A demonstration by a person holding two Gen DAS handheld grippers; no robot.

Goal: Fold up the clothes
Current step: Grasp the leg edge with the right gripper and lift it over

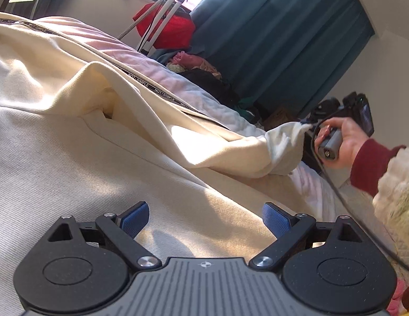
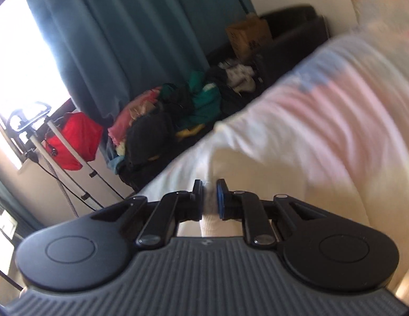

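Cream garment [image 1: 104,137]: spread over the bed, filling the left and middle of the left wrist view; a black lettered tape [image 1: 162,93] runs along one fold.
Left gripper [image 1: 205,221]: released, blue pads wide apart over the cloth, nothing between them.
Bedcover [image 1: 178,79]: pale pink and white, beneath the garment.
Red bag [image 1: 175,29]: hangs by the window, beside a white stand [image 1: 157,26].
Teal curtain [image 1: 283,39]: behind a heap of clothes [image 2: 178,110].
Garment corner [image 1: 288,137]: pulled up towards the right.
Right gripper [image 2: 210,197]: clenched on that cream cloth, a fold pinched between its pads.
Hand [image 1: 344,144]: grips the right gripper's handle, dark red cuff showing.
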